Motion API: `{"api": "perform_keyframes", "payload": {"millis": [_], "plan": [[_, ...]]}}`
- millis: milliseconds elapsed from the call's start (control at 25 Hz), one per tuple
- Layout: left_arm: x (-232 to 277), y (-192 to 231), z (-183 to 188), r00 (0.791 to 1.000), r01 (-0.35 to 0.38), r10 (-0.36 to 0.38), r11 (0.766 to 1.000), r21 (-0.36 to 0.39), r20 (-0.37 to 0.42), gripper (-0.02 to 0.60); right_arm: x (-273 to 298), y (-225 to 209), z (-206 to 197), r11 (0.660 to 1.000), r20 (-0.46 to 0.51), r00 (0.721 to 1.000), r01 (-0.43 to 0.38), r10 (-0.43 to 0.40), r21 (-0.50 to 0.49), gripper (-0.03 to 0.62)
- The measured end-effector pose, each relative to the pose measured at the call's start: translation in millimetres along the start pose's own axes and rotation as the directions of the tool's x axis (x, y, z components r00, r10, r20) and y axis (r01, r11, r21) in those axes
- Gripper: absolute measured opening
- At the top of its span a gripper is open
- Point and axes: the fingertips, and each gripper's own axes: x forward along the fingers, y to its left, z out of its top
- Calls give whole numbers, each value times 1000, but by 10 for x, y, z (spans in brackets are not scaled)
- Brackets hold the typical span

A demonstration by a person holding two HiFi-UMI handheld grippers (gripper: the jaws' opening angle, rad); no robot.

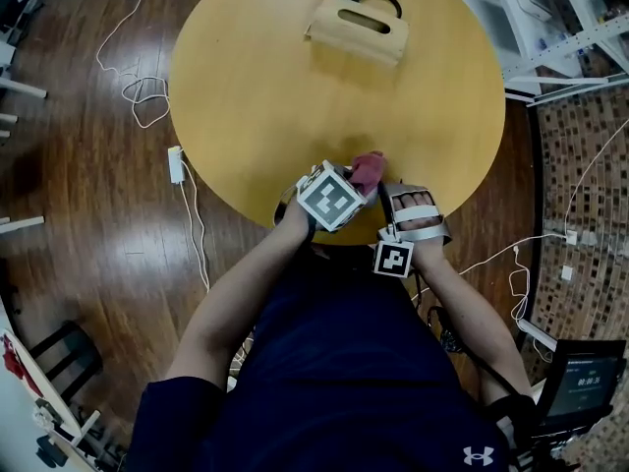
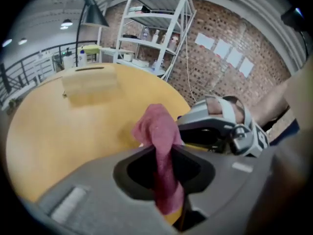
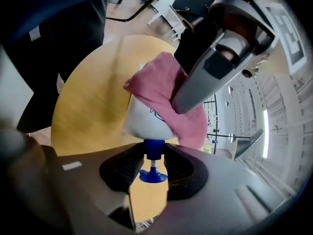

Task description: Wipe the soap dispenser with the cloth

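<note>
At the near edge of the round wooden table (image 1: 275,96), my left gripper (image 1: 356,183) is shut on a pink cloth (image 1: 369,168). In the left gripper view the cloth (image 2: 159,131) stands up from between the closed jaws of the left gripper (image 2: 164,168). My right gripper (image 3: 151,163) is shut on the blue pump neck (image 3: 152,150) of the white soap dispenser (image 3: 144,119), which lies tilted with its body pointing away from the gripper. The cloth (image 3: 166,89) lies against the bottle's side, with the left gripper (image 3: 210,67) pressing it there. In the head view the bottle is hidden by the grippers.
A light wooden box with a slot (image 1: 359,28) stands at the table's far side, with a black cable behind it. White cables and a power strip (image 1: 176,163) lie on the wood floor to the left. White shelving (image 2: 156,33) stands against a brick wall.
</note>
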Motion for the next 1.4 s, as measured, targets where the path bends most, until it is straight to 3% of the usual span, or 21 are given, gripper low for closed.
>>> {"api": "perform_keyframes", "payload": {"millis": [240, 320, 440, 520, 640, 720, 840, 920, 1000, 1080, 1200, 1240, 1280, 1320, 1400], "plan": [[-261, 478, -542, 999, -23, 17, 977, -210, -28, 86, 80, 75, -50, 999, -6, 1000, -11, 11, 37, 130], [-318, 593, -720, 996, -66, 51, 974, -216, -74, 86, 110, 122, -64, 998, -7, 1000, -25, 26, 54, 130], [-372, 701, -1021, 977, -161, 135, 975, -153, -168, 86, 146, 228, -110, 997, -7, 999, -41, 42, 63, 130], [-506, 703, -997, 975, -200, 178, 964, -177, -134, 84, 149, 278, -145, 998, -7, 1000, -30, 31, 51, 130], [-701, 530, -528, 989, -95, 129, 928, -361, 72, 84, 167, 325, -189, 999, -5, 1000, -12, 12, 49, 132], [-643, 317, -221, 986, 0, 67, 917, -399, 154, 84, 194, 411, -196, 994, 3, 999, -42, 42, 106, 133], [-181, 7, -205, 994, 71, -36, 929, -364, 101, 84, 215, 458, -167, 973, 31, 996, -94, 89, 209, 133], [22, -26, -295, 996, 67, -43, 930, -362, 75, 81, 189, 439, -145, 954, 71, 988, -153, 139, 256, 143], [10, -10, -320, 997, 41, -19, 938, -345, 68, 81, 121, 405, -168, 916, 139, 972, -225, 189, 333, 154], [-40, -36, -343, 998, 15, 1, 956, -294, 56, 81, -10, 339, -228, 836, 235, 944, -315, 230, 450, 161], [-39, -100, -420, 998, -22, 32, 988, -150, 60, 81, -223, 181, -275, 624, 425, 857, -508, 292, 594, 161], [-29, -99, -469, 997, -42, 49, 994, -99, 68, 81, -260, 145, -264, 561, 479, 819, -569, 318, 601, 161], [-21, -105, -521, 995, -58, 63, 997, -60, 78, 80, -273, 124, -239, 522, 517, 783, -618, 346, 588, 161], [-19, -126, -567, 994, -67, 69, 997, -33, 89, 80, -260, 117, -205, 506, 538, 752, -656, 380, 560, 163], [-4, -195, -643, 992, -67, 66, 998, 0, 105, 80, -178, 152, -130, 510, 547, 692, -719, 470, 472, 166]]}}
